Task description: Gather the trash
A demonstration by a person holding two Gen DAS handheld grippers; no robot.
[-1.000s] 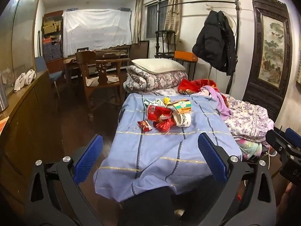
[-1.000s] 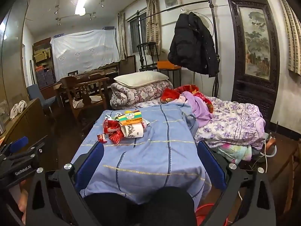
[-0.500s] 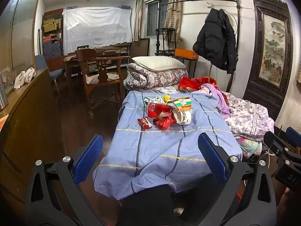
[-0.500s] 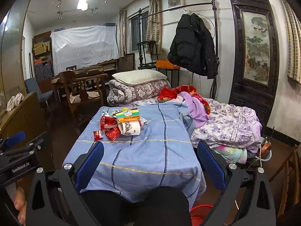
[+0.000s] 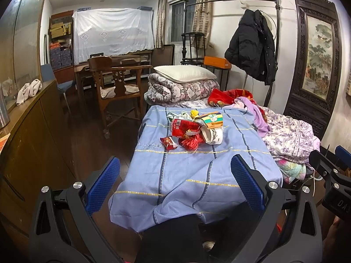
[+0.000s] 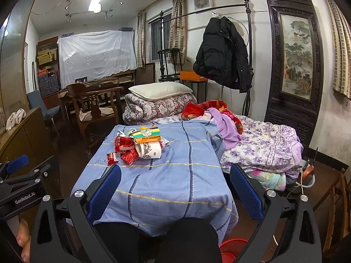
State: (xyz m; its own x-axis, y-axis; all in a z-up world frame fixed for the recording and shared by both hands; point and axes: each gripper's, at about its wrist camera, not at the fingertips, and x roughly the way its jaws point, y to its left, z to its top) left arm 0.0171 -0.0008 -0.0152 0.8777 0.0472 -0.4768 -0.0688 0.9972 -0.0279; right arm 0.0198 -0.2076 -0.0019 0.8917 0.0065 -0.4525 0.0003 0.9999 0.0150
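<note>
A pile of trash lies on the far half of a blue striped cloth: red wrappers, a paper cup on its side, a yellow-green box and a small red packet apart at the left. The pile also shows in the right wrist view. My left gripper is open and empty, well short of the pile. My right gripper is open and empty, over the cloth's near edge.
A red bin stands on the floor below the cloth's near right corner. Heaped bedding lies to the right. A wooden cabinet runs along the left. A wooden chair and folded quilt with a pillow stand behind.
Both grippers have drawn back and up a little, so the table and trash look slightly farther away. Both stay open.
</note>
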